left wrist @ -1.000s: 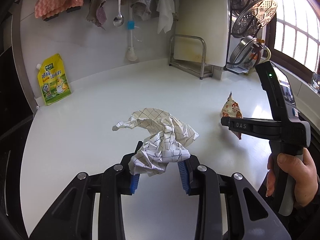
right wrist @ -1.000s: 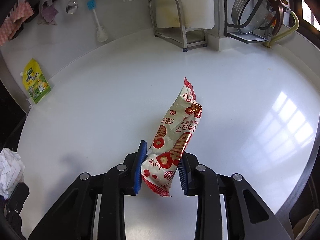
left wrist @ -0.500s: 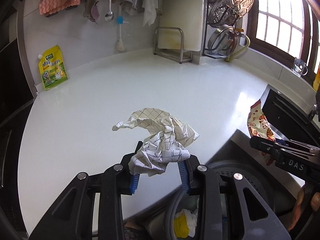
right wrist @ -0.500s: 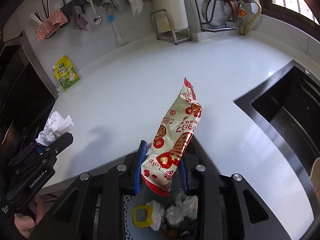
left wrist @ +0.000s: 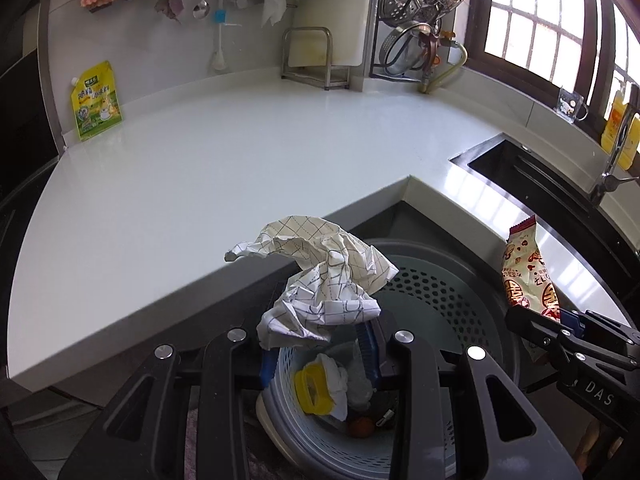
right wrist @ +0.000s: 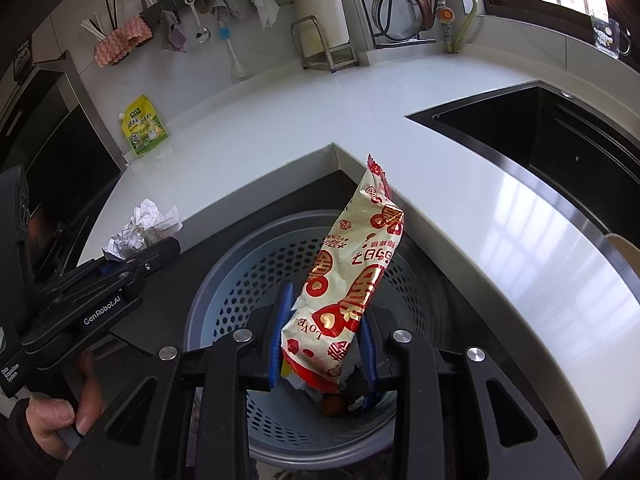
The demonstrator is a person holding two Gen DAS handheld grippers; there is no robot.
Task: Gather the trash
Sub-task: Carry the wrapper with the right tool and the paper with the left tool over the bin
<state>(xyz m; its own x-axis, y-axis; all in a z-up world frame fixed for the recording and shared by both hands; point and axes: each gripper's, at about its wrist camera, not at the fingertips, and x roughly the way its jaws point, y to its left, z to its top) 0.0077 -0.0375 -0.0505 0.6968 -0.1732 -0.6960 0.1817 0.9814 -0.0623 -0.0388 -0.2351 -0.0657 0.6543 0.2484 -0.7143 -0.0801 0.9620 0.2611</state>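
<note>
— White counter fills the far side, past both sets of jaws, with a yellow-green pouch standing against the wall. What's nearer?

— Directly beneath the jaws sits a grey perforated bin, tucked into the notch of the counter. Some rubbish already lies at its bottom, including something yellow.

— And the left gripper?

— Its jaws stand narrow, pinched on a crumpled checked paper. The paper's lower end is caught between the blue pads, and the rest bunches up and forward of the tips, over the bin's near rim.

— The right gripper?

— Also narrow, clamped on a red-and-cream snack wrapper. The wrapper's bottom sits between the pads, and its length stretches forward and up beyond the fingertips, above the bin's opening.

— Anything off to the side?

— Right of the jaws, a dark sink is set into the counter.
</note>
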